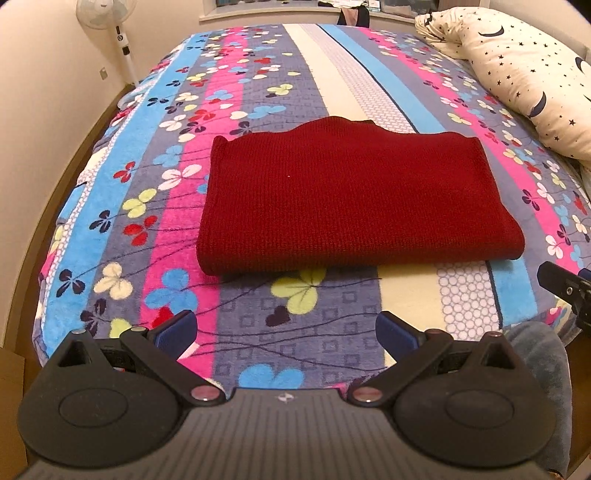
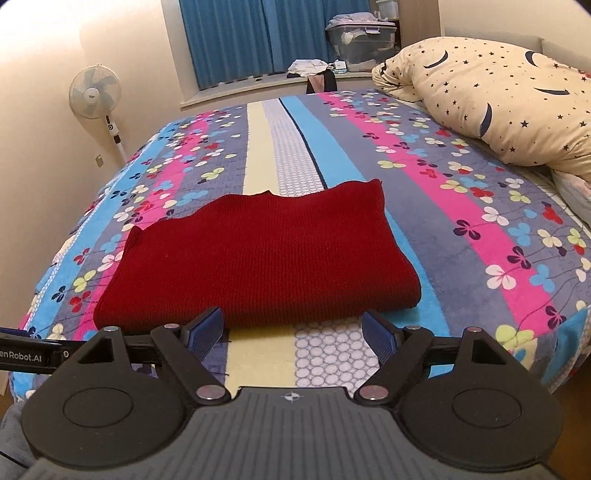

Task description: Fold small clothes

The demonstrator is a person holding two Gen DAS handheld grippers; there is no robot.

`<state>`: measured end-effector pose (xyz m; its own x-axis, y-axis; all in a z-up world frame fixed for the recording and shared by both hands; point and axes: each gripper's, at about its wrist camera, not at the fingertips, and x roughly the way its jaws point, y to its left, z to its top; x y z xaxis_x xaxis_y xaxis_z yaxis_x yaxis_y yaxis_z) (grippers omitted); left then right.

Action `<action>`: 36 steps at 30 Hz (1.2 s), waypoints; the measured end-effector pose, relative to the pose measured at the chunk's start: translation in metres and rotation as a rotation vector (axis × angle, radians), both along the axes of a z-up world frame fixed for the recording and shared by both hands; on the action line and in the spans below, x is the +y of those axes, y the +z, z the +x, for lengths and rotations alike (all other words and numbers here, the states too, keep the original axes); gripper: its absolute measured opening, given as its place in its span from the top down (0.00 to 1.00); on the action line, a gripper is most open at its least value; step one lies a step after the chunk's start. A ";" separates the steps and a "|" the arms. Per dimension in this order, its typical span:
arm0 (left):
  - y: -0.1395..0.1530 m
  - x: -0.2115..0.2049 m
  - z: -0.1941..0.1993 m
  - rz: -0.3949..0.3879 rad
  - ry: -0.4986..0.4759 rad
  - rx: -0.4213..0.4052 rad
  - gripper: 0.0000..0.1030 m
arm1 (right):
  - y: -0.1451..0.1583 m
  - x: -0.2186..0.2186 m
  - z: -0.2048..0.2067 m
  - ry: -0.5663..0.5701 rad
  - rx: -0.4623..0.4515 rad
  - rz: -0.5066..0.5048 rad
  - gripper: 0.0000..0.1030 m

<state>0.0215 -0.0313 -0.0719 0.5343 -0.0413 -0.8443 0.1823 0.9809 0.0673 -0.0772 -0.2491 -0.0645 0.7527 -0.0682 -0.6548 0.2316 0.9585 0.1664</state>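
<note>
Red knit fabric, a small sweater point(image 1: 343, 195) already folded into a thick flat rectangle, is laid near the foot edge of a bed point(image 1: 258, 332) covered by a fleece blanket striped in blue, pink, grey and cream with clover prints. At the far left of the room a standing fan point(image 1: 98, 14) is seen against the wall, well apart from the work. Moving right, the left tool point(image 1: 286, 328) is held above the blanket just short of the sweater's near folded edge; its blue-padded jaws are spread wide and nothing is gripped between them, which suggests the garment has been let go so that it can rest on its own. Next, the folded sweater is placed square to the bed's stripes, its smooth fold facing the person and its uneven edges turned away toward the window, probably so the neat side is presented. Further right, the right tool point(image 2: 293, 334) is likewise held open and empty, its pads close to the sweater's near edge but not pressed on it. At the far right a cream duvet point(image 2: 498, 99) printed with stars and moons is bunched aside, seemingly to keep room for folding. By this judgement the fold looks finished or nearly so.
</note>
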 end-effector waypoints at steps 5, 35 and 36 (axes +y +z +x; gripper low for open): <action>-0.004 0.002 0.004 0.005 0.006 0.015 0.00 | -0.002 -0.001 0.001 -0.002 0.004 0.007 0.19; -0.077 0.008 0.129 0.043 0.077 0.208 0.00 | -0.073 -0.045 0.112 -0.143 0.200 0.247 0.19; -0.079 0.008 0.132 0.044 0.078 0.212 0.00 | -0.078 -0.048 0.115 -0.156 0.203 0.272 0.19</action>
